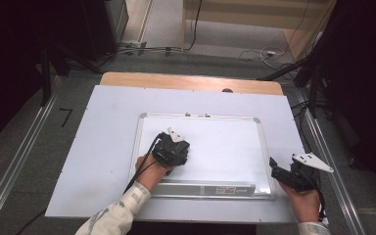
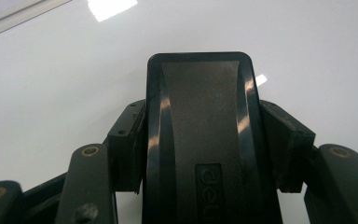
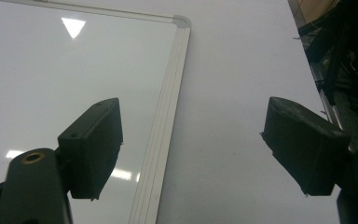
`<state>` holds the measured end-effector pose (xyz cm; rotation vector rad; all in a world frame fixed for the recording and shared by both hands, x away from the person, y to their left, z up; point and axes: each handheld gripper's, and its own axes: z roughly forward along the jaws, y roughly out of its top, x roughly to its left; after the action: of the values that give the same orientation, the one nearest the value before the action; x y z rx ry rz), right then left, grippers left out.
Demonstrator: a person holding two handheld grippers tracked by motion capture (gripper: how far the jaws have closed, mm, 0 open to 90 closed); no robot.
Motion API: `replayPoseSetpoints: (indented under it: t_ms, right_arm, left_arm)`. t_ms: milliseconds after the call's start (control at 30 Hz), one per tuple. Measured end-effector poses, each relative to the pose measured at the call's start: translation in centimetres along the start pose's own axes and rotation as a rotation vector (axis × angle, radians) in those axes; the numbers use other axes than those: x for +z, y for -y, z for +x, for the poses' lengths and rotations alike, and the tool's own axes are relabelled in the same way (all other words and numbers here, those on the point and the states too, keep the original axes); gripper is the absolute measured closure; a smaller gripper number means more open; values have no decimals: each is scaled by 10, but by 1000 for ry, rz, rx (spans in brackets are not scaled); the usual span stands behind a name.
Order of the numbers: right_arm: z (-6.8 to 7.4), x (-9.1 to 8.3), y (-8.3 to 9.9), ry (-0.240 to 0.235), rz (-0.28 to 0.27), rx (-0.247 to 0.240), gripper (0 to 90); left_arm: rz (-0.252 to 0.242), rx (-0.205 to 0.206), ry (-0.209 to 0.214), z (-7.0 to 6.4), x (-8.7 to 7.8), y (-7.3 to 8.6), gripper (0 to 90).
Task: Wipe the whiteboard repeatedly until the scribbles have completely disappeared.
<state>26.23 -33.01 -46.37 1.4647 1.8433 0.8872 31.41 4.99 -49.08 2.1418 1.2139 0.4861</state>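
High view: a white rectangular whiteboard with a silver metal frame (image 1: 137, 147) lies flat on a pale sheet-covered table (image 1: 98, 147), nearer the table's front edge than its back edge. The left gripper (image 1: 172, 152) is over the board's front-left part, pressing down on the writing surface. The right gripper (image 1: 279, 171) hovers at the board's front-right corner, over the frame and the table beside it. The board surface looks blank and clean as far as this view shows; no marks can be made out, so the wiping appears well along or nearly finished, though faint marks could be too small to see.

Left gripper view: the jaws are clamped on the sides of a black rectangular whiteboard eraser with rounded corners and a matte grey-black top panel (image 2: 200, 130). Glossy black edges frame the panel, and part of an embossed logo sits near its lower end. The eraser lies flat against the glossy white board, which reflects ceiling lights and shows no ink around it.

Right gripper view: the two black jaws stand wide apart with nothing between them. Beyond them lie the board's silver frame edge and its rounded far corner (image 3: 179, 23), with bare table to the right. The board here is also unmarked.
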Motion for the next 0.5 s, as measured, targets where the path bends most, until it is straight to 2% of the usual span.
replayPoseSetpoints:
  t_ms: [267, 500]
  right_arm:
    - [1, 0, 0, -3, -1, -4, 184]
    - [1, 0, 0, -3, -3, -3, 184]
  left_arm:
    - [-14, 28, 26, -10, 6, -5, 399]
    - [-17, 49, 44, -25, 13, -13, 399]
